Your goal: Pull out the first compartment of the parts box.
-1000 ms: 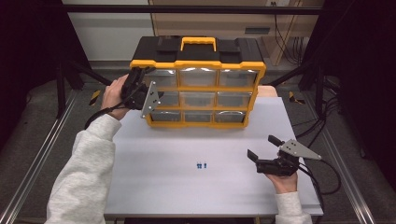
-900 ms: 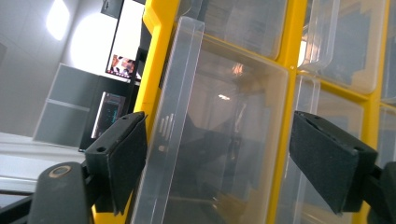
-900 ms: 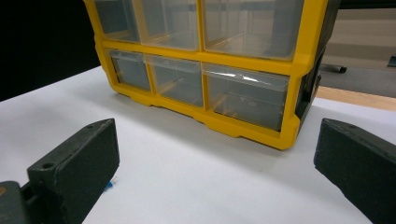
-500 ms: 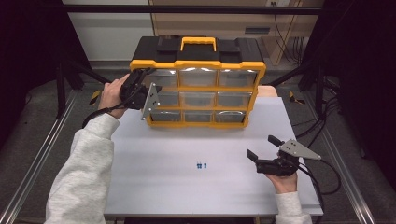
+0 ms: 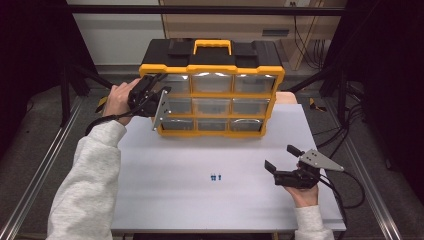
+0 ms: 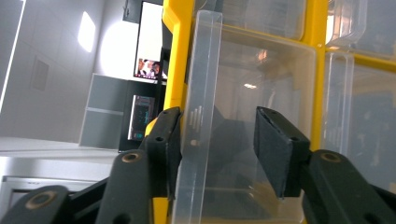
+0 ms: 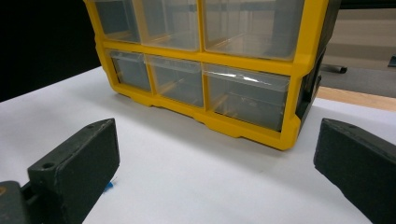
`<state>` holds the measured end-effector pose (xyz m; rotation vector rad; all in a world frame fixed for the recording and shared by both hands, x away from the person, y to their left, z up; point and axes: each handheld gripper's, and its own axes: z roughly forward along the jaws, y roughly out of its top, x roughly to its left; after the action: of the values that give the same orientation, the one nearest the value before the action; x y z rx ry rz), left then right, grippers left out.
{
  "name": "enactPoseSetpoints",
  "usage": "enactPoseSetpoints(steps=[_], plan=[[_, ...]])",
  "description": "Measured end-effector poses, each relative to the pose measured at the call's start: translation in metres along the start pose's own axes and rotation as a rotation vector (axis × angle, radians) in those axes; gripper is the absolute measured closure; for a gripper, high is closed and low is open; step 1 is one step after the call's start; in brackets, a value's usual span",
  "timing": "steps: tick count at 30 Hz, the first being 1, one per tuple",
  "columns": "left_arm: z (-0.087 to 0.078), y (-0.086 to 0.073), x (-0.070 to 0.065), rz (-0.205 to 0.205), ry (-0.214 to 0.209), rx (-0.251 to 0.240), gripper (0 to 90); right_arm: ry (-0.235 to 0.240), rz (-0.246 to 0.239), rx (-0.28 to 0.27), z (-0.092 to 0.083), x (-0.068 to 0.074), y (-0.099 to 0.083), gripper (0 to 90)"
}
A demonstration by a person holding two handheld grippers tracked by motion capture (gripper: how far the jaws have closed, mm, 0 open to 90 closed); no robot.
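Your left tool (image 6: 219, 154) closing on clear drawer (image 6: 261, 121), middle row, left end of organizer (image 5: 212, 102) at bench back; pads not yet pinching. Pull coming next. Right tool (image 5: 285, 165) resting wide.

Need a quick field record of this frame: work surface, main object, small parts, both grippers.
surface: white table
main object: yellow drawer organizer, black top, clear drawers, at the table's far edge
small parts: two tiny blue items near table centre, apart from both grippers
left gripper: at the organizer's left column, jaws just been closing around a clear drawer front; one pad touches it, the other stands off
right gripper: open, holding nothing, low over the table's right side
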<state>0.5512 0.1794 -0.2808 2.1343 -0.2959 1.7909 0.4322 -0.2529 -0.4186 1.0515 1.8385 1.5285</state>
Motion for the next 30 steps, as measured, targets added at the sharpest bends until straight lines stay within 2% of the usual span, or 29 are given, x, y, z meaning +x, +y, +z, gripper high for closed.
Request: enactPoseSetpoints(steps=[4, 7, 11, 16, 21, 22, 30], plan=[[-0.0003, 0.0006, 0.0010, 0.005, 0.013, 0.005, 59.4, 0.000, 0.000, 0.000, 0.0000, 0.0000, 0.0000, 0.7], [-0.0004, 0.0015, 0.0001, 0.028, 0.030, 0.015, 63.1, 0.001, -0.006, -0.002, -0.0003, -0.0004, 0.0004, 0.7], [-0.0005, 0.0018, 0.0010, 0.026, 0.041, 0.018, 68.7, 0.001, -0.007, -0.003, -0.0004, -0.0004, 0.0004, 0.7], [-0.0007, 0.0020, 0.0020, 0.043, 0.039, 0.019, 70.6, 0.002, -0.007, 0.000, -0.0006, -0.0005, 0.0003, 0.7], [-0.0006, 0.0017, 0.0012, 0.073, 0.064, 0.008, 75.7, 0.002, -0.006, 0.000, -0.0006, -0.0005, 0.0003, 0.7], [-0.0013, 0.0027, 0.0014, 0.077, 0.062, 0.021, 75.8, 0.002, -0.007, -0.001, -0.0006, -0.0005, 0.0003, 0.7], [-0.0010, 0.0034, 0.0001, 0.125, 0.073, 0.018, 77.3, 0.002, -0.008, -0.004, -0.0003, -0.0007, 0.0003, 0.7]])
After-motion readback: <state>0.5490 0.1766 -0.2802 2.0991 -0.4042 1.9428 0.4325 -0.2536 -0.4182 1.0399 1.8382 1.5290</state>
